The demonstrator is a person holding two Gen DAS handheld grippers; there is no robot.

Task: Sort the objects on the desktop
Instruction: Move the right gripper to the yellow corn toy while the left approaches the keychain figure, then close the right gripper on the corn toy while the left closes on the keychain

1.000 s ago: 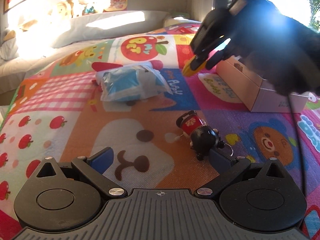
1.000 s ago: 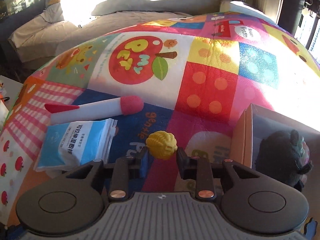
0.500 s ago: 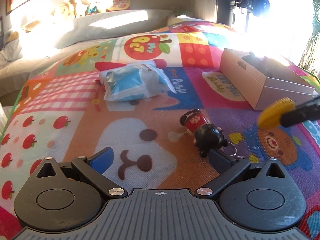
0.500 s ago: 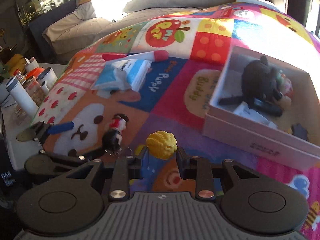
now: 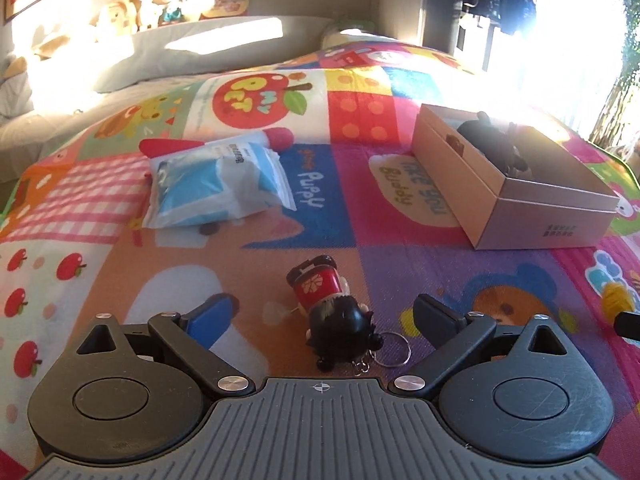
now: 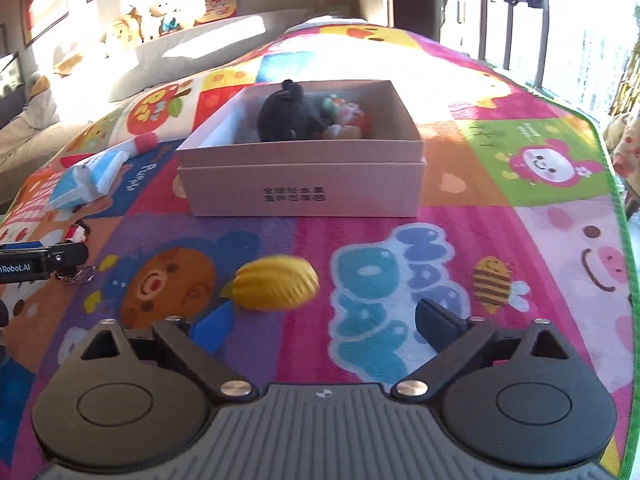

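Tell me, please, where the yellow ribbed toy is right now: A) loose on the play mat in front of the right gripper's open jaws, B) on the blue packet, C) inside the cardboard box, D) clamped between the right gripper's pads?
A: the yellow ribbed toy lies on the play mat ahead of the right gripper, whose jaws have just opened wide and touch nothing; the cardboard box sits farther back.
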